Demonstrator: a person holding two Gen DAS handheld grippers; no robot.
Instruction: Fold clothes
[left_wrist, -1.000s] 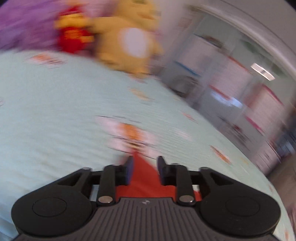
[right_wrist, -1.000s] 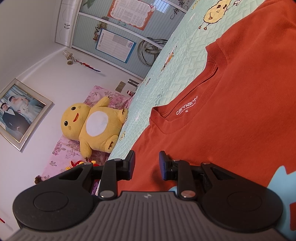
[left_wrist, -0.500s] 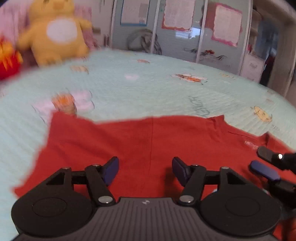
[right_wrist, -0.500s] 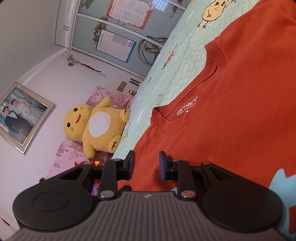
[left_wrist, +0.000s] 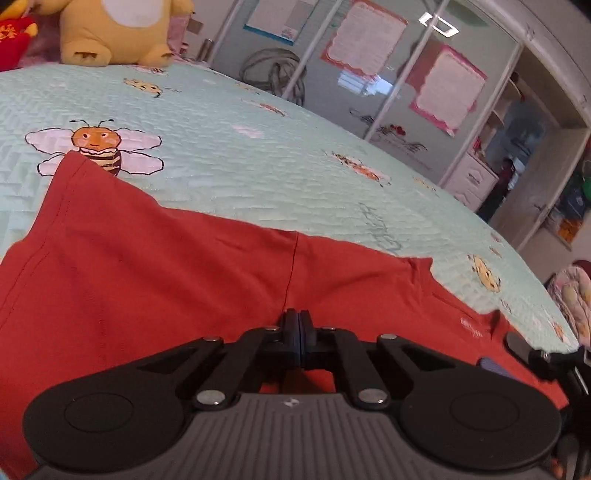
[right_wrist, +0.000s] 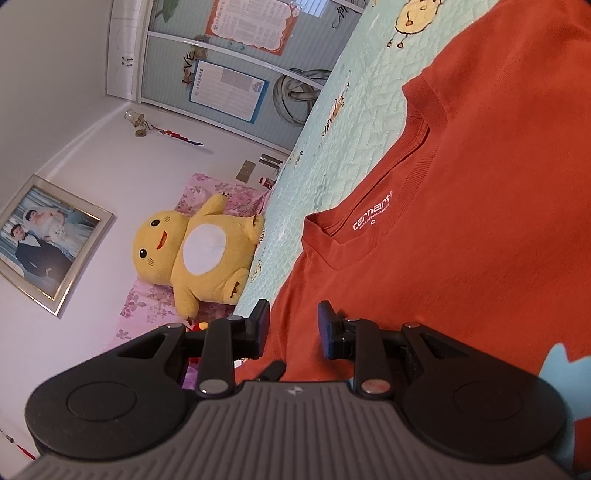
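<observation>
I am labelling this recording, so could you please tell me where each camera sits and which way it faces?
Left wrist: on the left gripper, low over the orange cotton T-shirt, facing along the mint quilted bedspread; the right gripper's fingers show.
Right wrist: on the open right gripper, rolled sideways, facing the shirt's collar.
Shared: shirt, yellow plush toy, bedspread.

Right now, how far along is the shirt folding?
Early. Done: the orange T-shirt lies spread on the bedspread, one sleeve looks folded in. In hand: the left gripper is pinched shut at the shoulder seam; the right gripper is open near the collar. Left: the remaining folds.
</observation>
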